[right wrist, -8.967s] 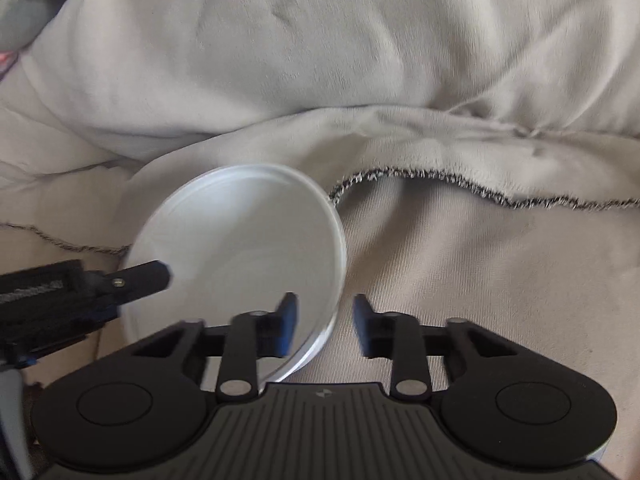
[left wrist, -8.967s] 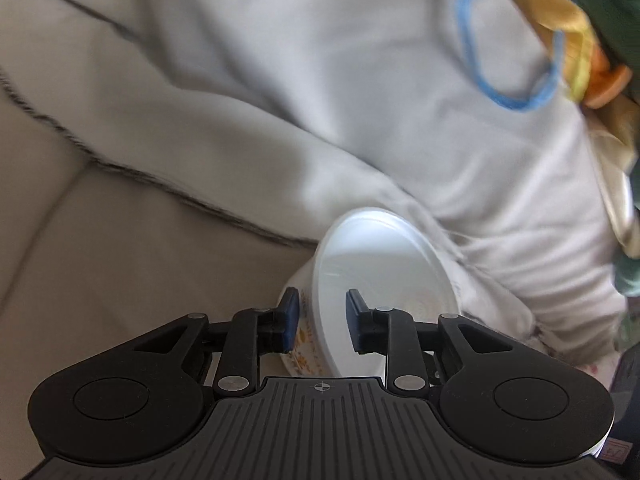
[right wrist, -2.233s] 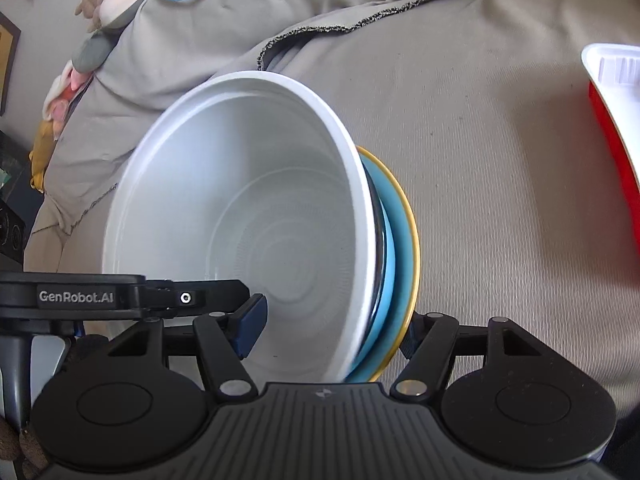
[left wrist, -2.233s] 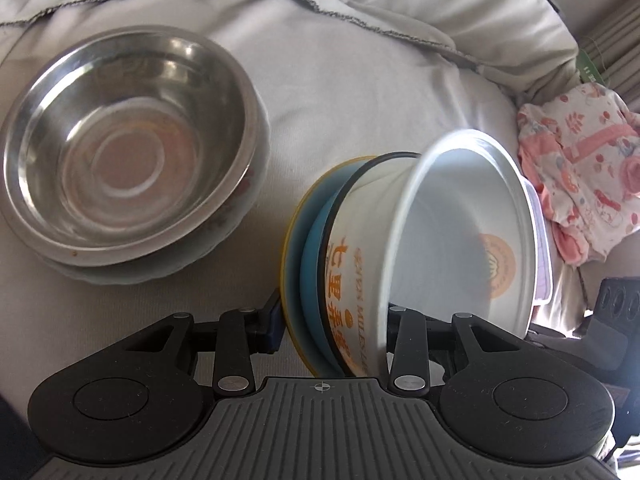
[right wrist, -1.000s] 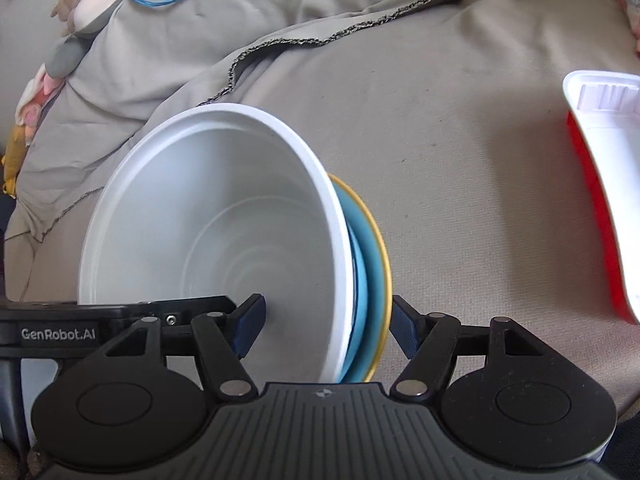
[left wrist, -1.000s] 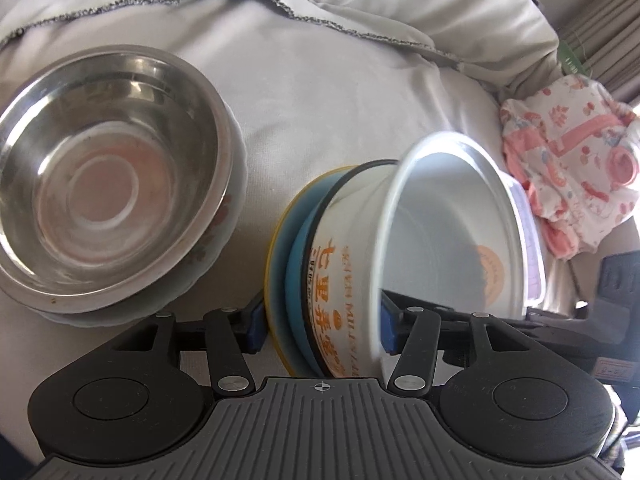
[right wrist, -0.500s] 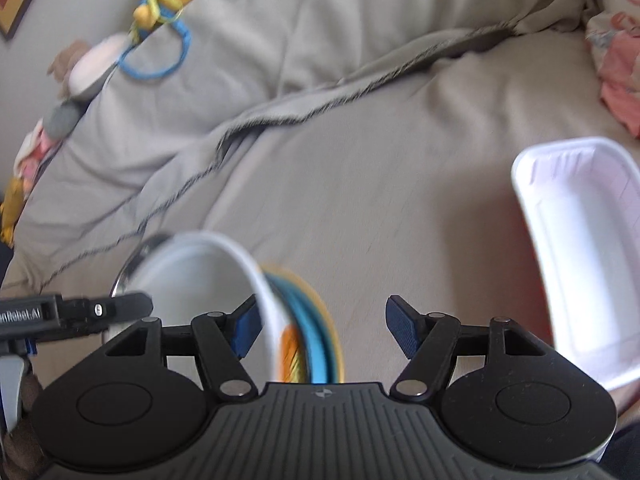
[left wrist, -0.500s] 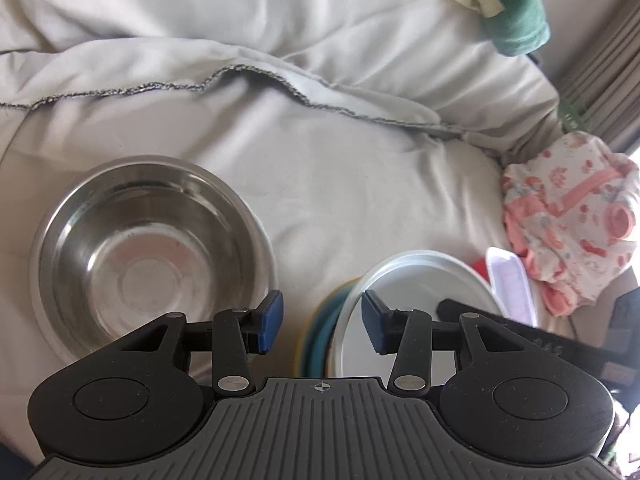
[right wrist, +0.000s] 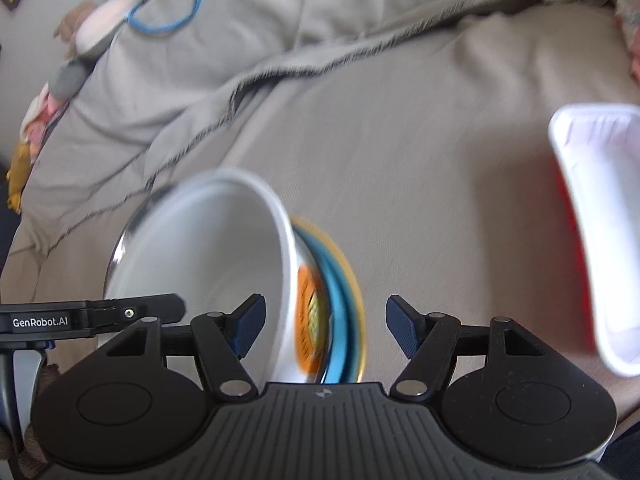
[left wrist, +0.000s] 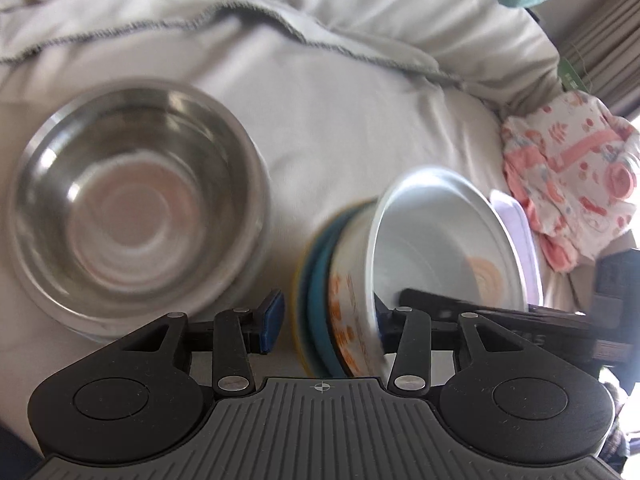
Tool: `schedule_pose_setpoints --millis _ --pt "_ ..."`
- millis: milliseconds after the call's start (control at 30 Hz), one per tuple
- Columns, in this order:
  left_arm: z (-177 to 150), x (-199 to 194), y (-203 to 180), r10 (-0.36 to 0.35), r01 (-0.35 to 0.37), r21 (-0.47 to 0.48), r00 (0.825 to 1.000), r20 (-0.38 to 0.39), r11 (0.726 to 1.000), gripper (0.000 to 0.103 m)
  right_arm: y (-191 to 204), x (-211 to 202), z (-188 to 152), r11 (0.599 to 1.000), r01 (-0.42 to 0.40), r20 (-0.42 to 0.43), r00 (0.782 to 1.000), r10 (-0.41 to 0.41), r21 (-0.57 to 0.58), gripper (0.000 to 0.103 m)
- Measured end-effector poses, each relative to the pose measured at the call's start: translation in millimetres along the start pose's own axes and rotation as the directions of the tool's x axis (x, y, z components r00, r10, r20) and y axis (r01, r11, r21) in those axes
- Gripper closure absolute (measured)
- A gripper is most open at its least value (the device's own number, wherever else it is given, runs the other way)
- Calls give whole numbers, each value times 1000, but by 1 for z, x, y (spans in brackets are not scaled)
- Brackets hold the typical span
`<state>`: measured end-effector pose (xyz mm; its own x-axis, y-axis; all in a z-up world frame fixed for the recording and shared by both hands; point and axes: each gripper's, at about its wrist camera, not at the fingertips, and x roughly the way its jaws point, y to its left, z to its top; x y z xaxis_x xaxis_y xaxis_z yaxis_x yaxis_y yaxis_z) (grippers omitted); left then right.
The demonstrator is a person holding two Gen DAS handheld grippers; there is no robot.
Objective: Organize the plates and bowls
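1. Steel bowl [left wrist: 136, 208] rests on the bed cover [left wrist: 360, 112].
2. White bowl [left wrist: 436, 248], nested on blue and yellow plates [right wrist: 340, 296], stands tilted between both grippers.
3. Left gripper [left wrist: 326, 320]: fingers apart, contact unclear. Right gripper [right wrist: 324, 328]: fingers apart, no grip.
4. Judged step: stack placement; settle it flat next. Blur hides the stack's footing.
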<state>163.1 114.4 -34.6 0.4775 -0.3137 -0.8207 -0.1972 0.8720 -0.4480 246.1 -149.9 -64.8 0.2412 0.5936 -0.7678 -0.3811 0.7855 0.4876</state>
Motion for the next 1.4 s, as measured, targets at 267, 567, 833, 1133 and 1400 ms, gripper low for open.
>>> schedule_pose_setpoints --millis 267,567,833,1133,1400 --pt "-6 16 -14 49 -48 38 998 -32 998 48 -1 13 -1 999 -15 -87 996 18 31 35" --pt "-6 18 -15 25 -25 18 998 -49 1000 43 8 8 -3 1000 -8 -83 997 8 -3 39" --pt "-16 20 -10 -15 15 -1 996 -90 1000 43 13 1 -13 1000 -5 -69 998 3 -26 38" --pt "-18 26 -14 -16 14 -21 996 -84 1000 43 7 3 -14 1000 15 -85 996 -17 -18 40" --pt "-17 29 -11 -23 16 -69 995 -93 997 44 3 3 -15 1000 -8 -87 996 7 -4 41"
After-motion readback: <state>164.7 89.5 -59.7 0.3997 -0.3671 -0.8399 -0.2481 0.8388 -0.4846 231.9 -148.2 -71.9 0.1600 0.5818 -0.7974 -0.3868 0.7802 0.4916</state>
